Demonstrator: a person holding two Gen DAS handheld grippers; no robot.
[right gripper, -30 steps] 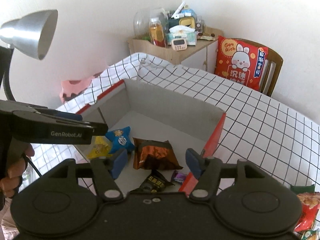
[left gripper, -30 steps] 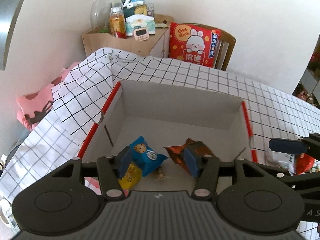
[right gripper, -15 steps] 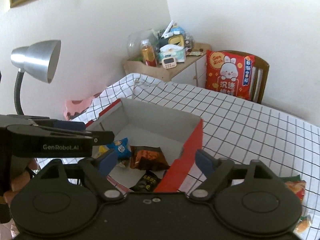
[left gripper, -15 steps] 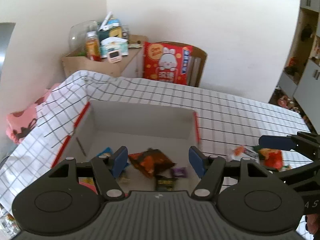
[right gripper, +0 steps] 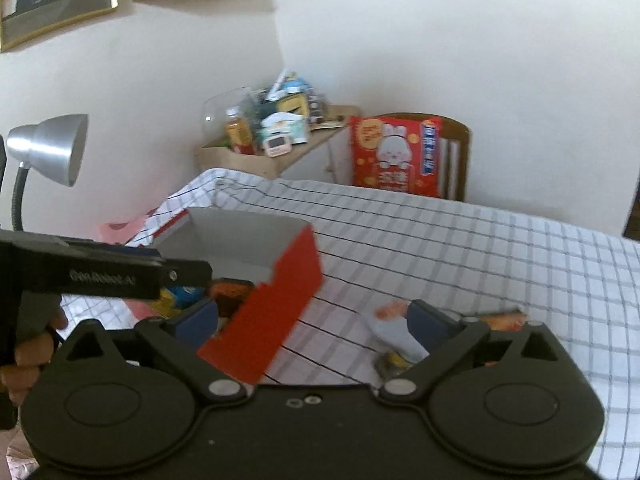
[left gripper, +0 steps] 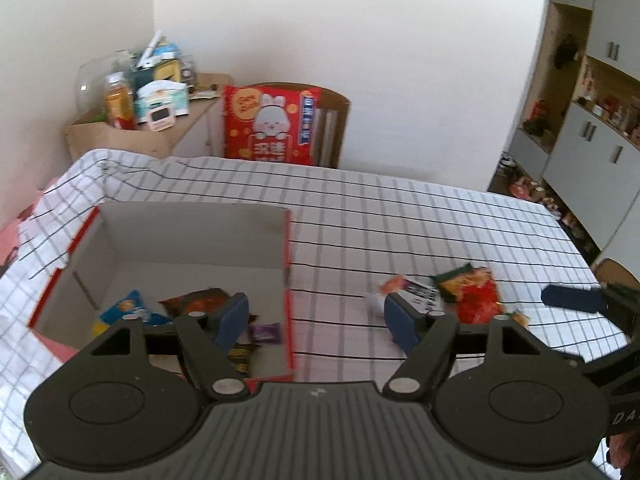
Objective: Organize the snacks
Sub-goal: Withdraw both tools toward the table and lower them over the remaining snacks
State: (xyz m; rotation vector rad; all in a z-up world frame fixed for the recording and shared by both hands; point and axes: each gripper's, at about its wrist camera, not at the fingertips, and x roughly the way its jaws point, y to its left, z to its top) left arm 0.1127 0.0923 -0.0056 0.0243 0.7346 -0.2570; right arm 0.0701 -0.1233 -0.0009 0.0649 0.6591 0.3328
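Observation:
A red cardboard box (left gripper: 192,232) with a white inside stands on the checked tablecloth. It holds a blue packet (left gripper: 128,308), a brown-orange packet (left gripper: 196,300), a small purple sweet (left gripper: 264,332) and a dark packet (left gripper: 240,354). To its right lie loose snacks: a white packet (left gripper: 420,294) and a red-orange bag (left gripper: 476,296). My left gripper (left gripper: 316,312) hovers over the box's right wall, jaws opening, nothing held. My right gripper (right gripper: 314,316) hangs above the box's red corner (right gripper: 280,300) and the white packet (right gripper: 392,328), jaws opening wide and empty.
A silver desk lamp (right gripper: 52,148) stands at the left. Behind the table are a cluttered wooden cabinet (left gripper: 140,112) and a chair with a red rabbit cushion (left gripper: 272,124). Cupboards (left gripper: 592,120) line the right. A hand (right gripper: 24,360) grips the left gripper's handle.
Both views have swung right, from over the box's inside toward the loose snacks on the cloth. Both pairs of jaws have spread wider.

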